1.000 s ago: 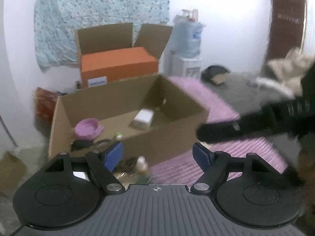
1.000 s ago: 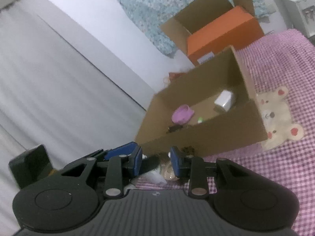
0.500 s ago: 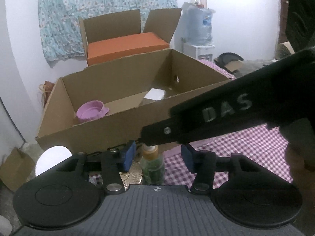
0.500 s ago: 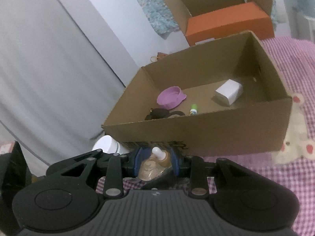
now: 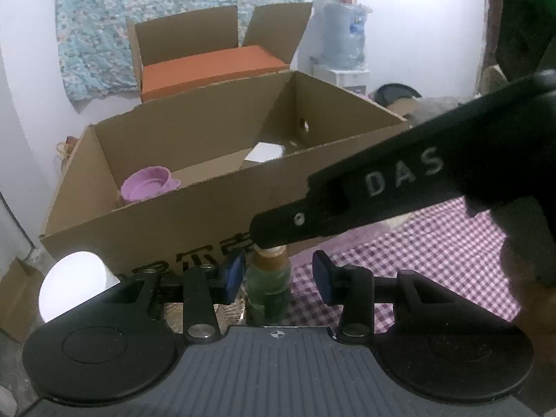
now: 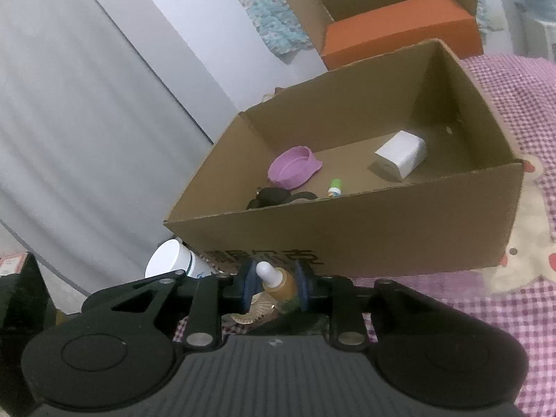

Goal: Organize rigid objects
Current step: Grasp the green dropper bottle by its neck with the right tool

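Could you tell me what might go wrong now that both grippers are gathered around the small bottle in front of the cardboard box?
1. The right gripper grips the bottle only near its narrow top, so it may tilt or slip when lifted.
2. The left gripper is open around the same bottle and could bump the right one.
3. The cardboard box wall stands directly ahead; a low lift could catch its rim.

Matt cardboard box point(image 6: 382, 239), glossy clear plastic bottle point(image 6: 279, 283), checked cloth point(image 6: 521, 104)

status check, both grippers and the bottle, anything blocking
Right gripper shut on dropper bottle. Left gripper open around its body. Cardboard box wall close ahead, must be cleared.
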Demonstrator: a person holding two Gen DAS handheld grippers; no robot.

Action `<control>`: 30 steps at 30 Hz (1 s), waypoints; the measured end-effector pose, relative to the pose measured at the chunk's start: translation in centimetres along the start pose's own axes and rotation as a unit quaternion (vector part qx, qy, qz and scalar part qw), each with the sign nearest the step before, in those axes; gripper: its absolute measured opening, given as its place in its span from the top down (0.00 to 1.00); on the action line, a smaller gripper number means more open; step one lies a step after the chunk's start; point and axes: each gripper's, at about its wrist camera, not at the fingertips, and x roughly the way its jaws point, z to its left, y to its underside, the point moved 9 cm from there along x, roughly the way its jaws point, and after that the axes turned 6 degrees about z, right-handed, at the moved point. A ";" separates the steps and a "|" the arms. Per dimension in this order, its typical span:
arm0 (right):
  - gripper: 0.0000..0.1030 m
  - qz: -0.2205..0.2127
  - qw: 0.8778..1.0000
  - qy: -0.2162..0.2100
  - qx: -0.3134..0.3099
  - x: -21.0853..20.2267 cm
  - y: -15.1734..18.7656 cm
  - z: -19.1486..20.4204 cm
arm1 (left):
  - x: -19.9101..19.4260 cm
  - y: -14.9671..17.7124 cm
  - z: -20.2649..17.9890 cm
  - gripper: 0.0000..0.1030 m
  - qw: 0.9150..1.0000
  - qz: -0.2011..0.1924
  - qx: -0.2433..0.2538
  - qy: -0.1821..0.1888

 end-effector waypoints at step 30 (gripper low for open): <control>0.74 -0.004 1.000 -0.001 0.002 -0.9 0.5 -0.4 | 1.4 0.4 -0.9 0.70 1.000 0.030 0.007 0.007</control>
